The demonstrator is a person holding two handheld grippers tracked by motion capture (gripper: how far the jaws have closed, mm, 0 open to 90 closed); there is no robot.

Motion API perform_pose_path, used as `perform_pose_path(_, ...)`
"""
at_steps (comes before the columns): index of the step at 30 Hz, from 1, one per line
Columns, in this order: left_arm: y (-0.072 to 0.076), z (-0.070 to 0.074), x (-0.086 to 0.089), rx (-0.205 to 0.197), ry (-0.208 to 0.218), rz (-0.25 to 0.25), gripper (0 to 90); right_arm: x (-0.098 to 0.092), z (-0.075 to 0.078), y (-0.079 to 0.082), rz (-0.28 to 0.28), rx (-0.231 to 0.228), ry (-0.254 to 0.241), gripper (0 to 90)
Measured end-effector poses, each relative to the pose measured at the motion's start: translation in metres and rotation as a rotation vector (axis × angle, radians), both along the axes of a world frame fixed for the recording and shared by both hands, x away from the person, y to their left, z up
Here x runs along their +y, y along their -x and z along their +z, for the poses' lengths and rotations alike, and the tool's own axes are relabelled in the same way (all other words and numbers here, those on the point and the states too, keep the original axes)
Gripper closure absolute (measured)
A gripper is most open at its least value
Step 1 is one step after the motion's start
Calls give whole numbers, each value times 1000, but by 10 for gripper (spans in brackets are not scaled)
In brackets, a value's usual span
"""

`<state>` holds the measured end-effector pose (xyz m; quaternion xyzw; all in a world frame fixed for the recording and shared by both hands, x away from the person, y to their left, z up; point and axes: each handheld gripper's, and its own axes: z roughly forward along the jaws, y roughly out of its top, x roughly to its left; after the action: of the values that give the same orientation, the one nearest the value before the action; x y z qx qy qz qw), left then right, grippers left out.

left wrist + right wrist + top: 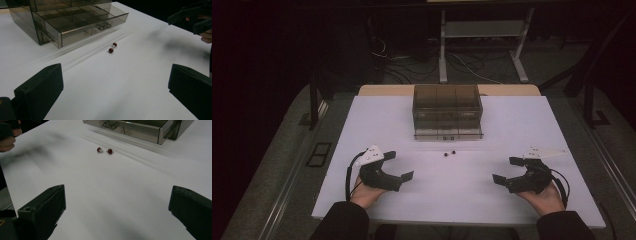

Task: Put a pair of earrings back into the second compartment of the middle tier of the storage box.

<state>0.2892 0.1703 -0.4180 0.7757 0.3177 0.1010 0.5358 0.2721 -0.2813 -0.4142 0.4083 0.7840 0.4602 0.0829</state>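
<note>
Both of my forearms enter at the near edge of the white table (377,125), each hand around a gripper. My left gripper (398,166) rests at the near left, jaws spread wide with nothing between them. My right gripper (508,169) rests at the near right, jaws likewise wide and empty. Each points inward toward the middle of the table.

Beyond and between them lie two small dark red beads (449,152), close side by side on the bare surface; in the gripper views something clear or pale sits between the pair. They are well apart from either gripper and just in front of the drawer box.

Farther back, at table centre, stands a smoky transparent drawer box (447,111). Its lower drawer (85,20) is pulled out toward me and shows internal partitions; I cannot tell whether any compartment holds anything.

Past the table's far edge, the room is dim: a grey floor, loose cables (462,65), and a pale metal stand (482,42).
</note>
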Motion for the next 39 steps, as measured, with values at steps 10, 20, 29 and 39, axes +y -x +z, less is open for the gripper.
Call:
perform_pose_path(10,2,2,2,2,3,3,0,-1,1,5,11,9,-11,5)
perform_pose_path(20,6,5,2,-6,2,0,0,-1,2,9,16,22,-21,5)
perform_pose_path(29,9,12,-2,-10,0,-9,0,1,2,8,28,28,-16,6)
perform_pose_path(39,1,27,-10,-1,-36,-23,0,-1,3,9,30,32,-33,5)
